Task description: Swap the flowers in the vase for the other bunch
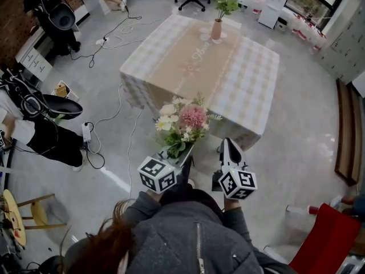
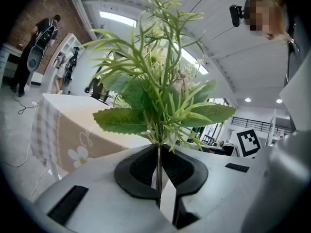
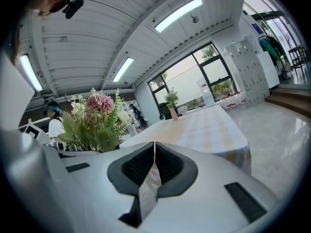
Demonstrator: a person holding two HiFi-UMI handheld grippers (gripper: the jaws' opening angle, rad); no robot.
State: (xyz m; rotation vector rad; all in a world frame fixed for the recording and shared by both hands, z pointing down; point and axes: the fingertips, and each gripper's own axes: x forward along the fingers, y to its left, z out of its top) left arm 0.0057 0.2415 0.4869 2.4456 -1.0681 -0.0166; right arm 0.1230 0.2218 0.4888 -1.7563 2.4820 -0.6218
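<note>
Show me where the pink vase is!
In the head view, the pink vase stands top centre, on the far end of the checked table, holding green sprigs.

The thin stem of the bunch of flowers [image 2: 160, 91] is clamped between the black pads [image 2: 141, 166] of the left hand-held gripper [image 2: 160, 171], whose jaws are nearly together. The bunch is held upright, and serrated green leaves, thin fronds and pale blossoms are seen above the jaws. Behind it, at left, a tabletop [image 2: 63, 125] under a checked cloth with a beige runner is shown. A marker cube [image 2: 249, 142] is visible at right. A person [image 2: 36, 42] is seen far left beside a brick wall [image 2: 29, 13].
</note>
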